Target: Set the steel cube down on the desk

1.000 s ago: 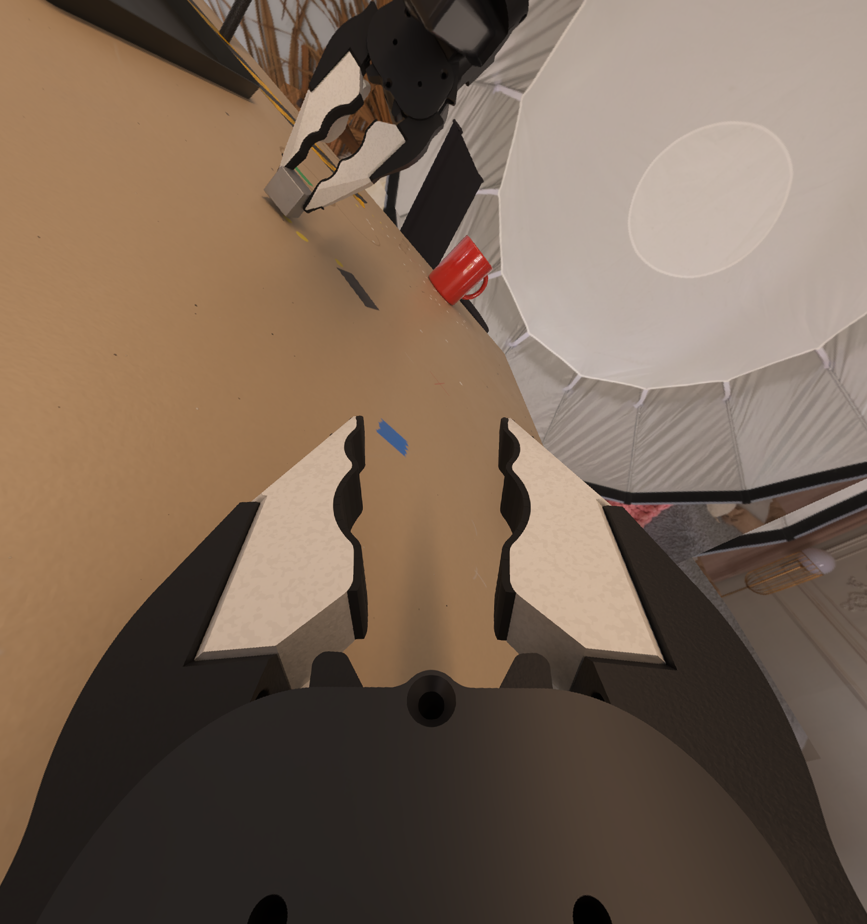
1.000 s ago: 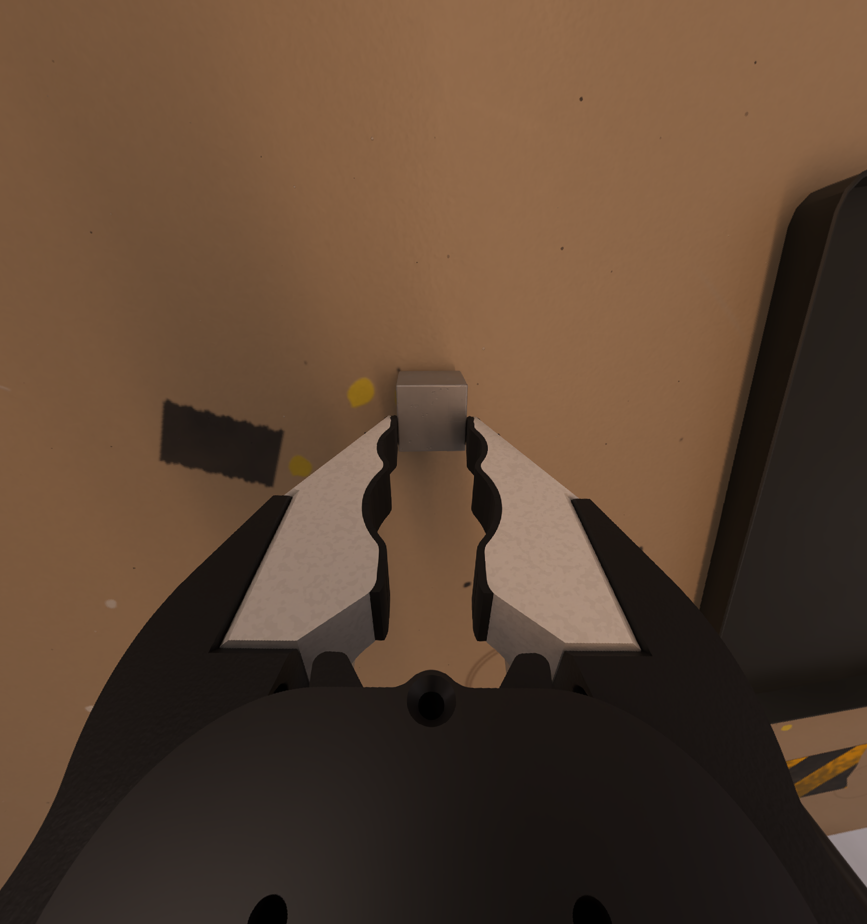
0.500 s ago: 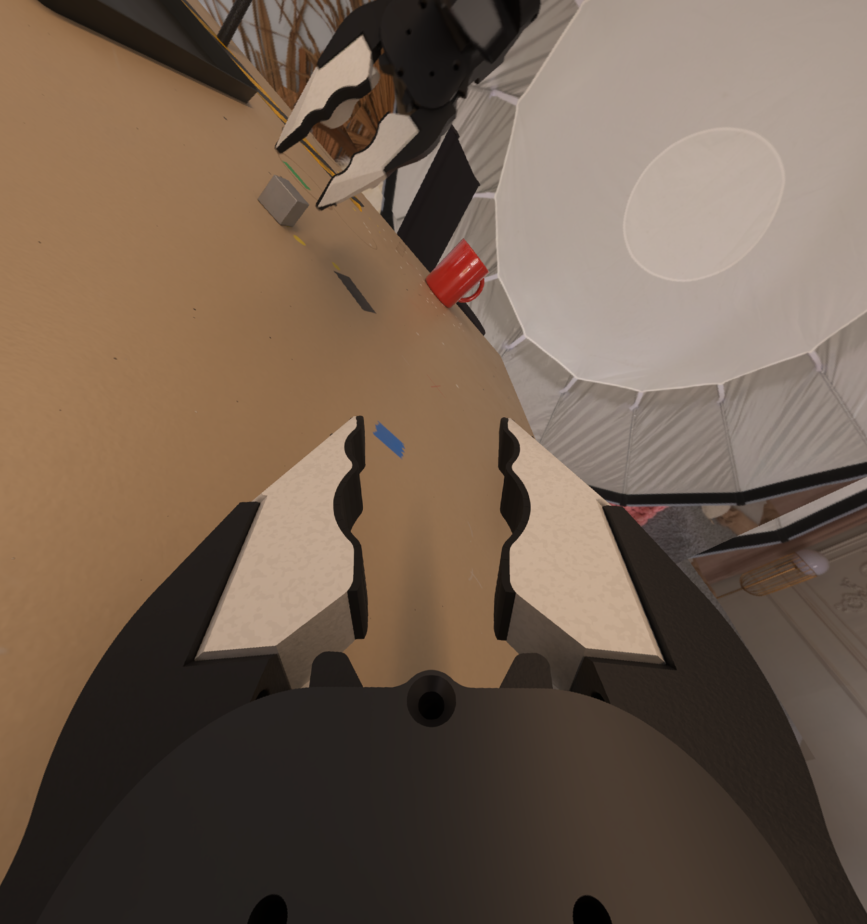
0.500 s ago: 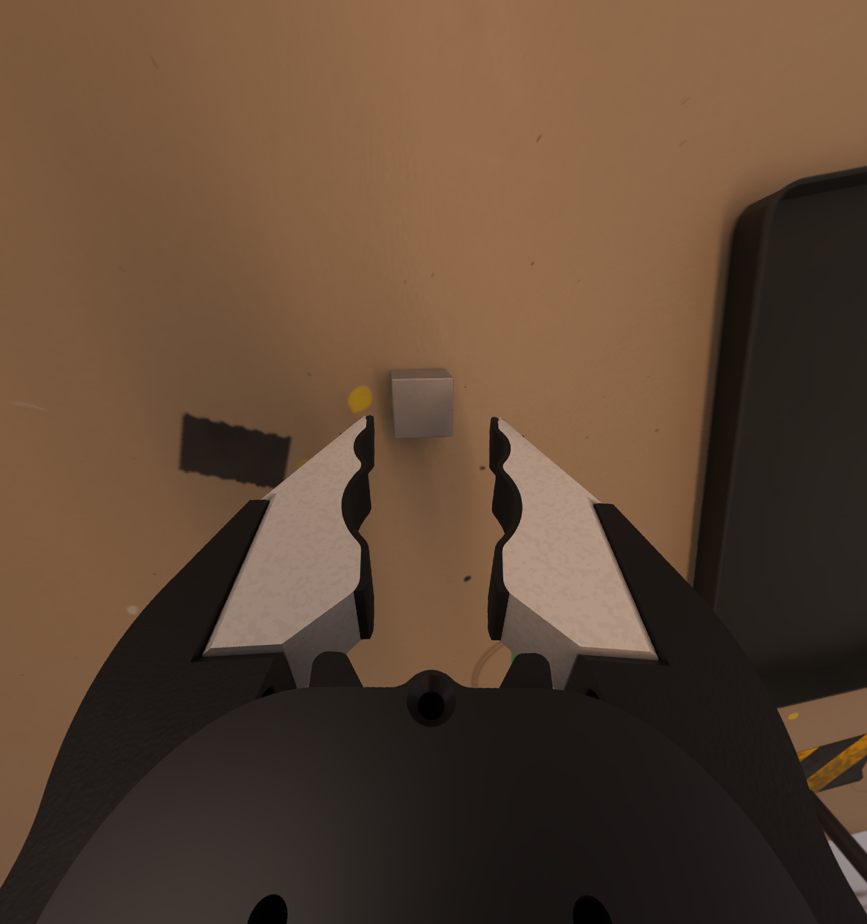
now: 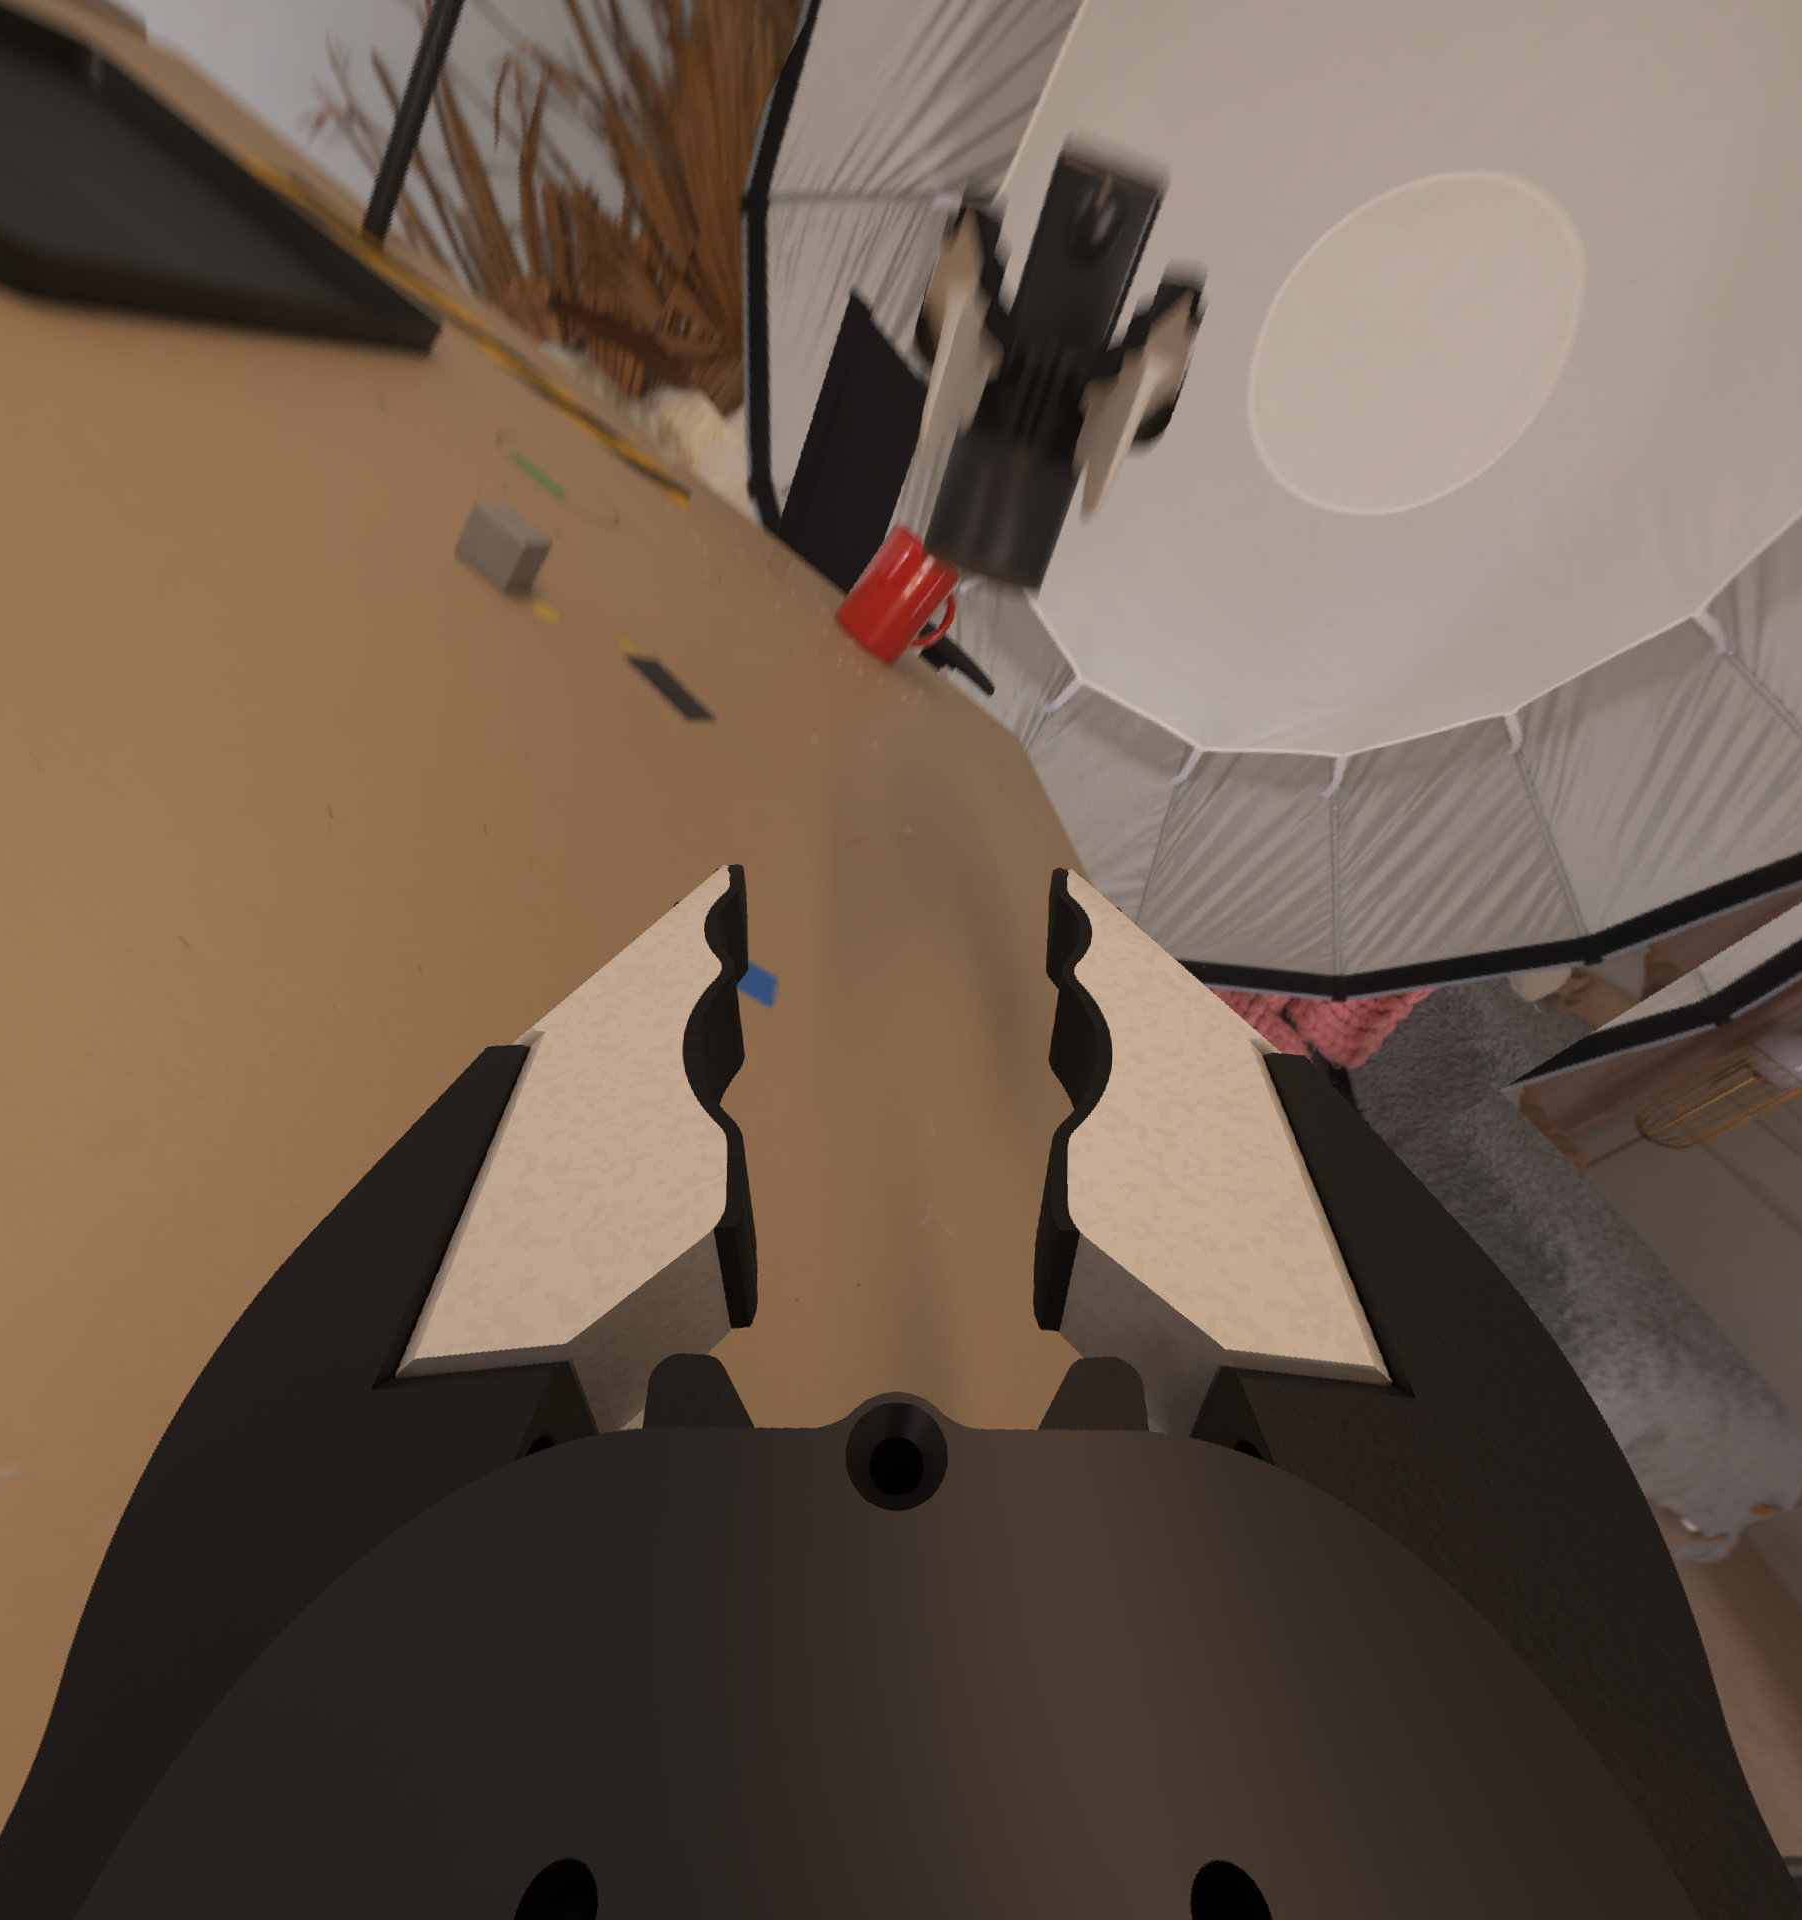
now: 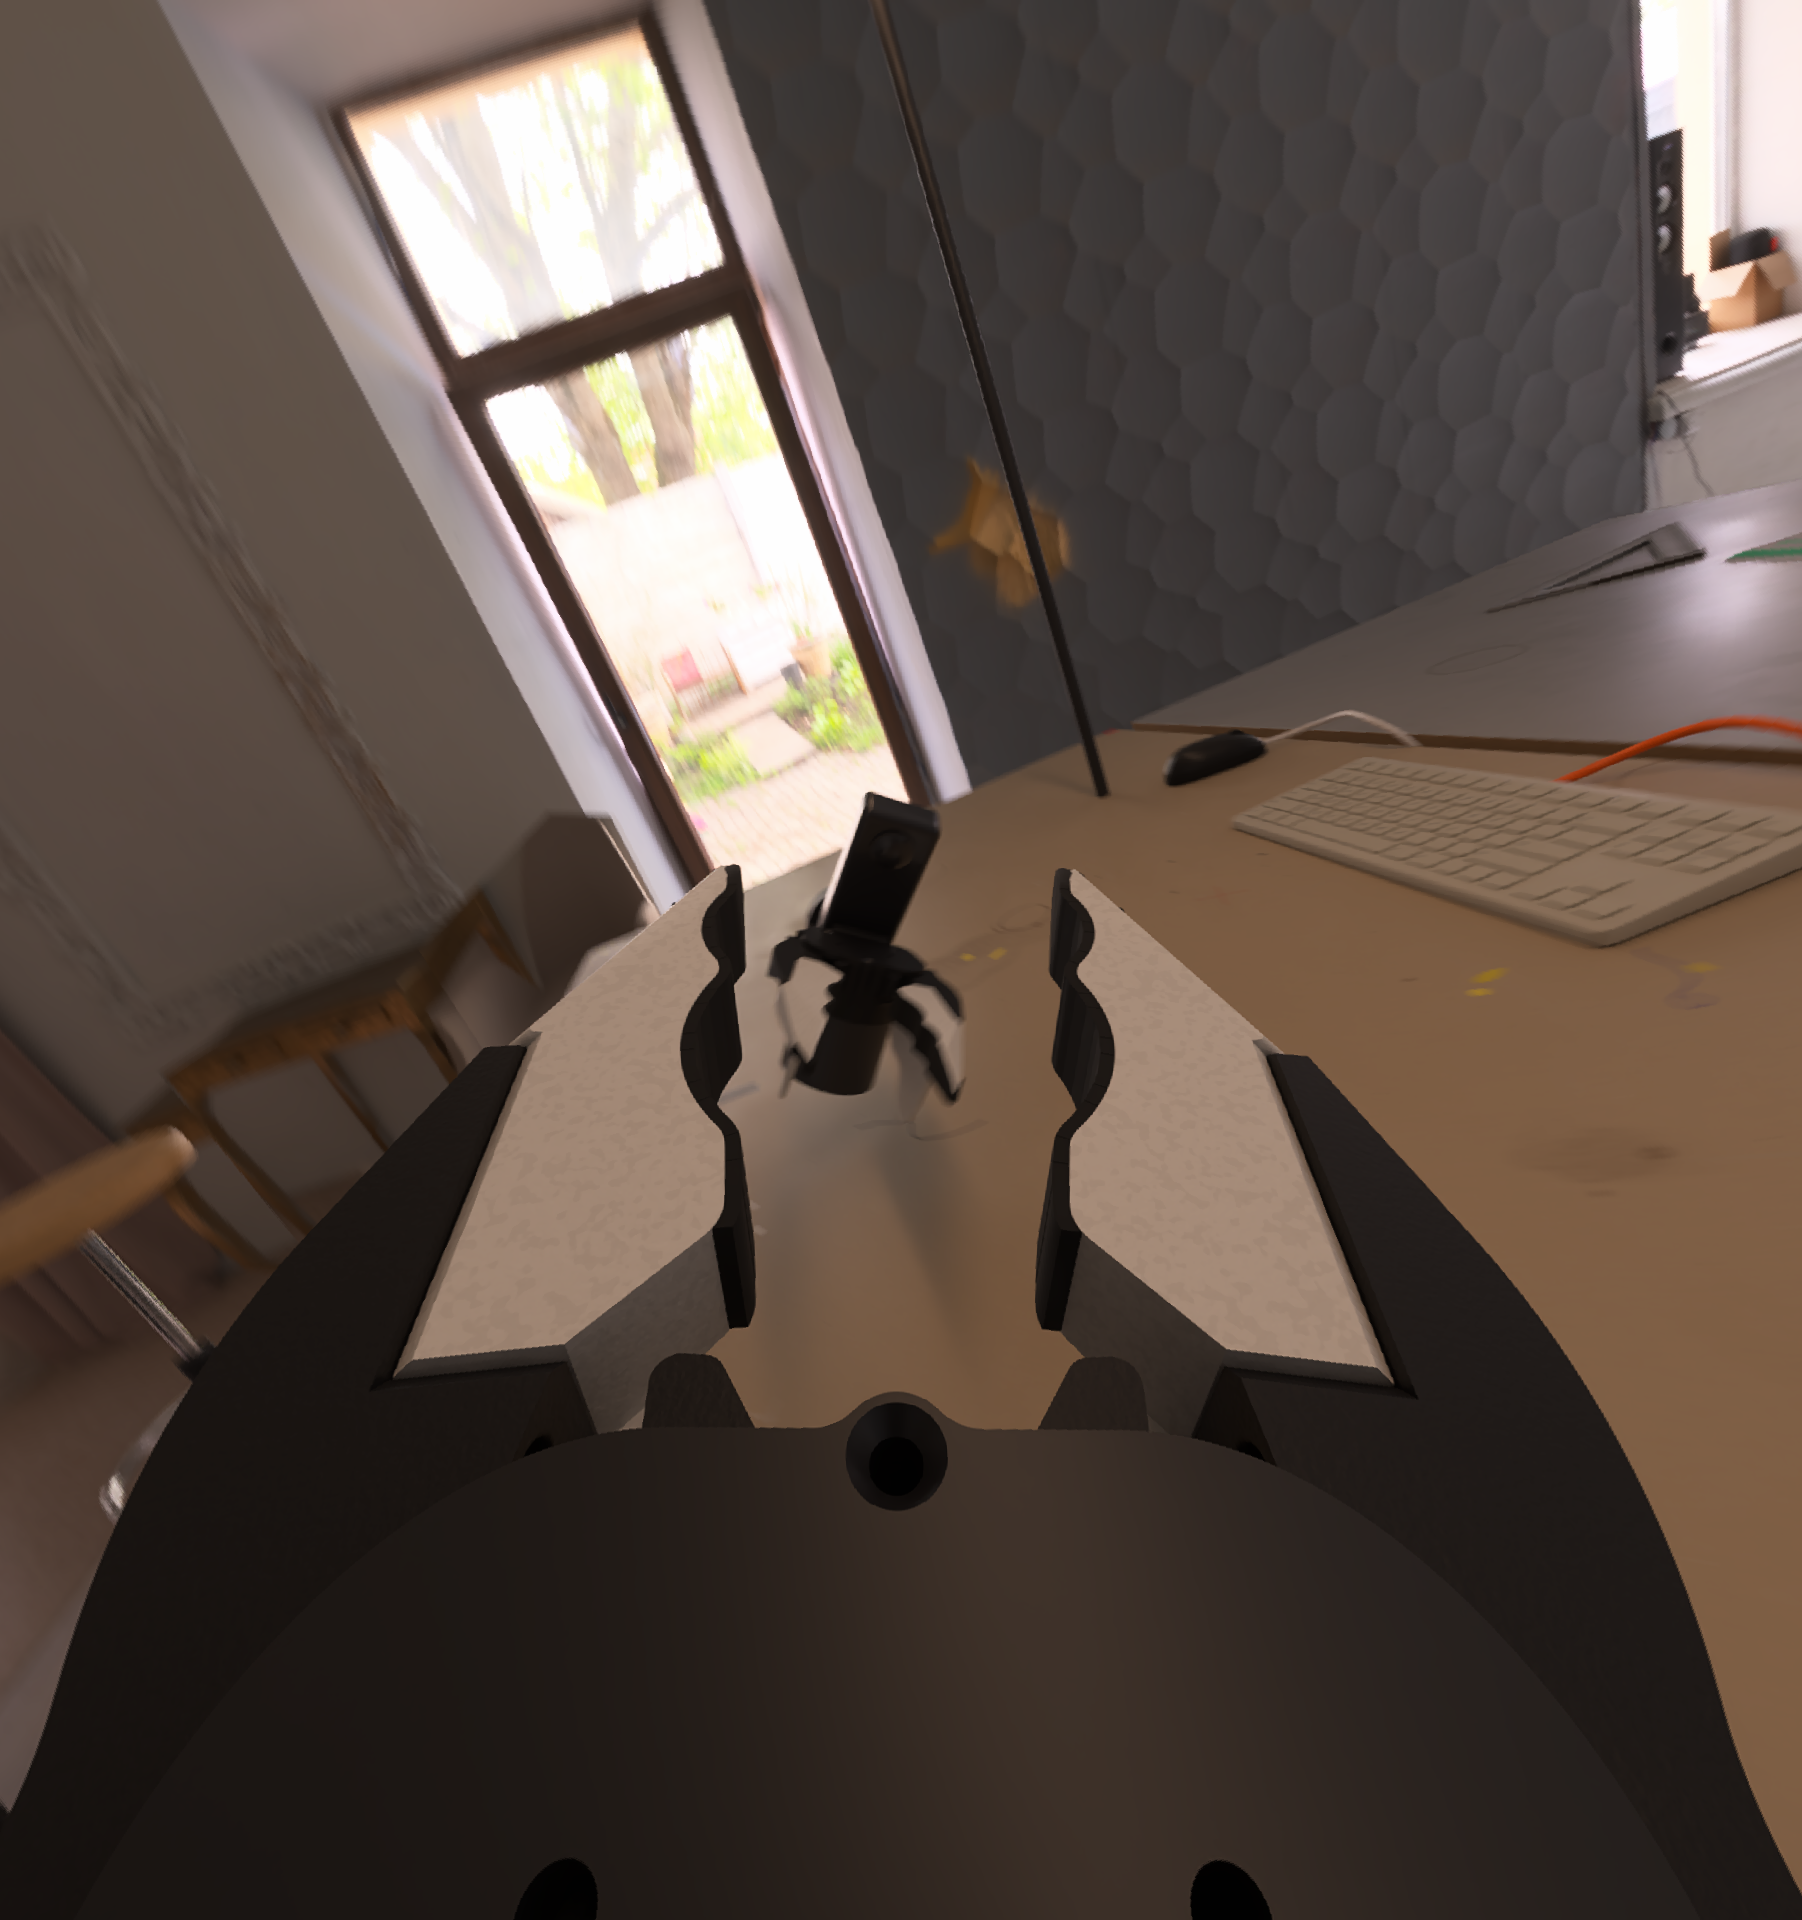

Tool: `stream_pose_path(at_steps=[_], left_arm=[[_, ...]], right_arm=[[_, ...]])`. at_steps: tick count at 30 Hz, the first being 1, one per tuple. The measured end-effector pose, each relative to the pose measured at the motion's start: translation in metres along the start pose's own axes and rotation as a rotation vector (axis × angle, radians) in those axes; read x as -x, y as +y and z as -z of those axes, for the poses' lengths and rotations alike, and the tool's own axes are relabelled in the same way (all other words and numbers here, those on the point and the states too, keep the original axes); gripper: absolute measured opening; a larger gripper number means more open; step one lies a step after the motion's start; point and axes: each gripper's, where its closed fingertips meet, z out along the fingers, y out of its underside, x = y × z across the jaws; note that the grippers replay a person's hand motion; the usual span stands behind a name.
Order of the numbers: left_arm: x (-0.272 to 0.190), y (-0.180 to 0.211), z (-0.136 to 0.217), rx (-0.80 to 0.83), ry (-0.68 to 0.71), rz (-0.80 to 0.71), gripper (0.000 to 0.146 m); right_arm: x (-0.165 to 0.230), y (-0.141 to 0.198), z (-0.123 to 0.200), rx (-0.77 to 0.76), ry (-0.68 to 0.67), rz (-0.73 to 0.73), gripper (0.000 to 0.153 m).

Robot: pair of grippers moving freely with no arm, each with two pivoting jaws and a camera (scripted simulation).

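Note:
The steel cube (image 5: 502,545) is a small grey block resting on the brown desk (image 5: 253,883), far ahead and to the left in the left wrist view. Nothing touches it. My right gripper (image 5: 1048,374) shows blurred there, raised well above the desk and to the right of the cube, near the red mug. In its own view my right gripper (image 6: 895,883) is open and empty, and the cube is out of sight. My left gripper (image 5: 895,883) is open and empty, low over the desk. It also shows farther off in the right wrist view (image 6: 866,1003).
A red mug (image 5: 895,608) stands near the desk's far edge. A black tray (image 5: 149,208) lies at the far left. Black tape (image 5: 671,688) and blue tape (image 5: 762,985) mark the desk. A white keyboard (image 6: 1531,857) and a mouse (image 6: 1214,753) lie at the right.
My right gripper opened, let go of the cube, then rose and swung away to look across the desk. The cube stays on the desk. My left gripper has barely moved.

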Motion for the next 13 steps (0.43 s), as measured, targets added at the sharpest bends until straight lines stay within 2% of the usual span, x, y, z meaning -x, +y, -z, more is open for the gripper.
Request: stream_pose_path(at_steps=[3, 5, 8, 10, 13], left_arm=[[-0.013, -0.038, 0.036, -0.047, -0.022, -0.107, 0.062], [-0.015, -0.064, 0.076, -0.058, -0.146, -0.229, 0.063], [-0.002, -0.097, 0.144, 0.017, -0.422, -0.441, 0.068], [0.009, -0.097, 0.179, 0.200, -0.509, -0.538, 0.072], [0.044, -0.081, 0.226, 0.590, -0.602, -0.511, 0.075]], right_arm=[[0.028, 0.026, -0.017, -0.093, -0.048, -0.108, 0.063], [0.044, 0.041, -0.027, -0.078, -0.095, -0.134, 0.063], [0.049, 0.061, -0.034, -0.004, -0.053, -0.097, 0.062], [0.051, 0.067, -0.037, 0.015, -0.039, -0.102, 0.060], [0.058, 0.069, -0.045, -0.004, -0.070, -0.134, 0.059]])
